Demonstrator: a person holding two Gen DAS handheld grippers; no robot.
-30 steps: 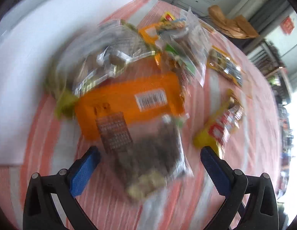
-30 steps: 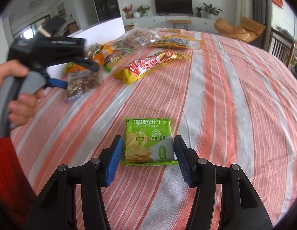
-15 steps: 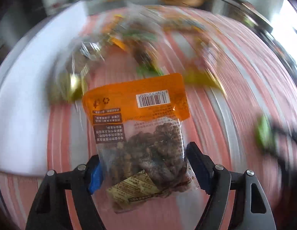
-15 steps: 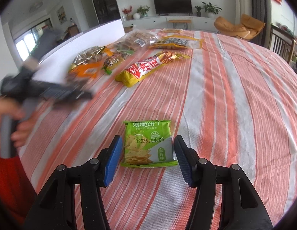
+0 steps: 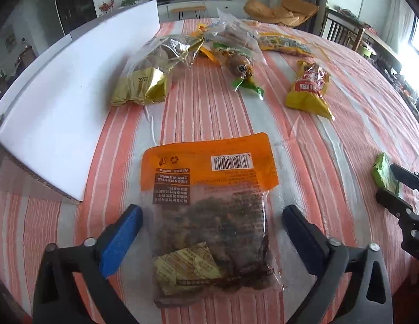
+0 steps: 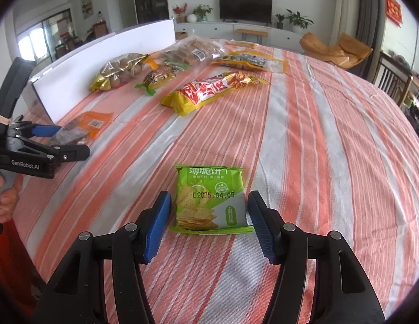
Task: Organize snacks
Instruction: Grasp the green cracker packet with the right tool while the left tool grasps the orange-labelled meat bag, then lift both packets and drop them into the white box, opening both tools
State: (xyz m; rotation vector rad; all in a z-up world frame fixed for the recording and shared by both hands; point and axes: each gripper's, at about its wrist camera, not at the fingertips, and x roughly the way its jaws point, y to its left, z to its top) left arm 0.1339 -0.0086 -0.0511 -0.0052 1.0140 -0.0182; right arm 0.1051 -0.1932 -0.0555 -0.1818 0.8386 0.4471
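1. Lying flat on the striped bench [image 5: 331, 145] now is the orange-topped snack bag [image 5: 209, 205], with its barcode side up; half a second ago the left tongs [image 5: 210, 229] were clamping it, and now they are standing apart, one blue pad on each side and neither one touching the bag.
2. Judging from this, the left tongs are just finishing a placement: the bag is sitting in the near part of the bench, beside the corner of the white board [image 5: 60, 113] and well apart from the snack pile.
3. The right tongs [image 6: 209, 222] are also standing apart, around the green cracker packet [image 6: 209, 197], which is resting on the cloth; their position is matching the earlier pictures, so I am judging that they are waiting.
4. Farther back, the gold bag [image 5: 152, 73], the green-ended sausage pack [image 5: 240, 64] and the yellow-red peanut bag [image 5: 309, 86] are still lying unsorted near the board.
5. For the task, this is meaning that one snack is moved out of the pile to a new place, and the cracker packet is probably the next one to be gripped, as it is already lying between the pads.
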